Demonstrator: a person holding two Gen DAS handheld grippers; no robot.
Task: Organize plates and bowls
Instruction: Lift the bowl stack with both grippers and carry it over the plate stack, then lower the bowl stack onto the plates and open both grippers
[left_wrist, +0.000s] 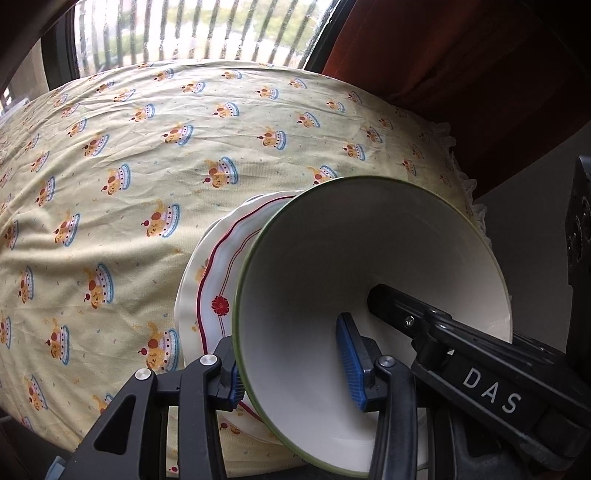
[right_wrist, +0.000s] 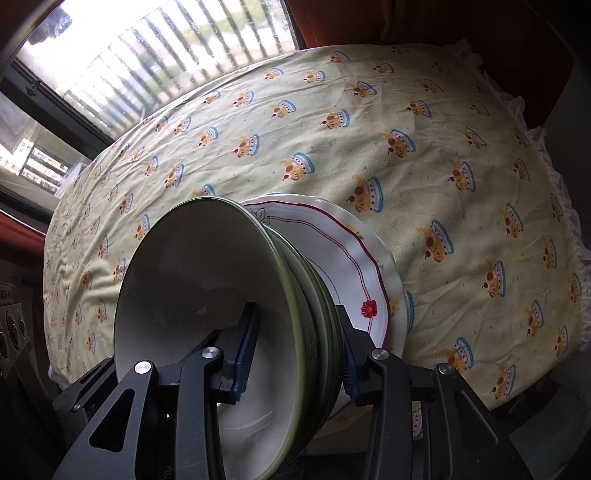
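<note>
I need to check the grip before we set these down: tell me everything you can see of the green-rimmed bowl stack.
The green-rimmed bowl stack is several nested bowls, glossy like glazed ceramic, white inside with green rims and green outer walls. It sits over white plates with a red line and flower, above the patterned yellow cloth. Each gripper has one pad inside the top bowl and one outside the wall: the left gripper on one side, the right gripper on the other. The bowl looks empty.
</note>
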